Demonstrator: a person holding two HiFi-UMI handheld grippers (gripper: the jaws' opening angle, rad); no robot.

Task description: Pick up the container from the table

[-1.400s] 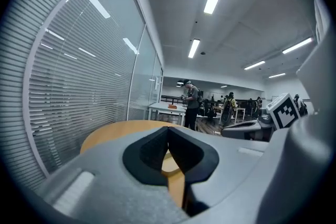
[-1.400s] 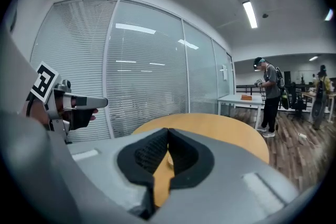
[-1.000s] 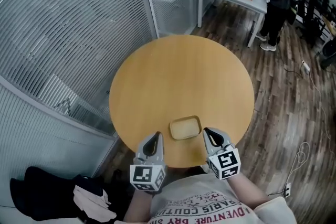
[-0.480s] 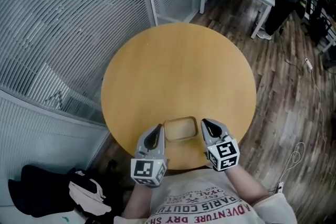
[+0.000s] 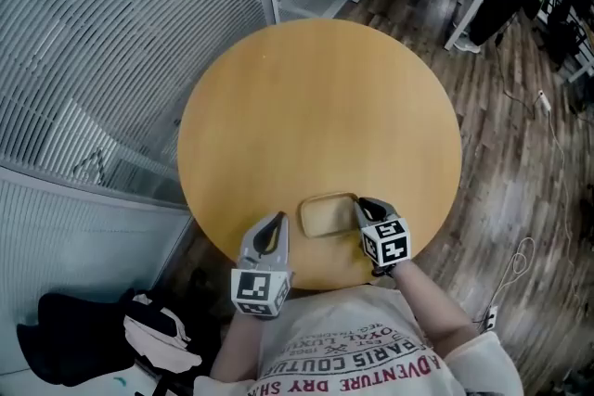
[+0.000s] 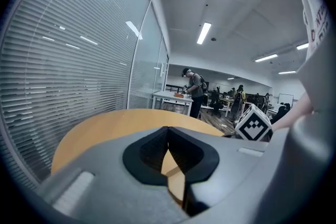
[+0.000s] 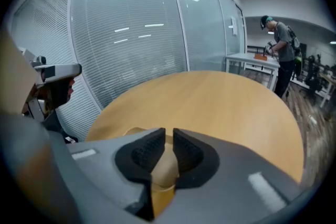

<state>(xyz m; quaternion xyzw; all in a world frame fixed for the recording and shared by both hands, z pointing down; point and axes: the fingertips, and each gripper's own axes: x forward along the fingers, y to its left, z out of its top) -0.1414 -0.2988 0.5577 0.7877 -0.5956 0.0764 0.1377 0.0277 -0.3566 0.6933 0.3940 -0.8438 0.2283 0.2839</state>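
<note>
While the right hand-held gripper (image 5: 365, 206) pinches the rim of the container (image 5: 327, 214), lift vertically off the desk (image 5: 316, 107); left hand-held gripper (image 5: 276, 224) hovers beside it, closed and empty.

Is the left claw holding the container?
No: in the left gripper view the left claw has its jaws together with nothing between them, and the container sits by the right claw.

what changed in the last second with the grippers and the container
The right gripper moved in to the left, up to the right rim of the container, and its jaws now look closed on that rim. The left gripper stayed just left of the container, apart from it, jaws together. The container still sits on the table by the near edge, not lifted.
</note>
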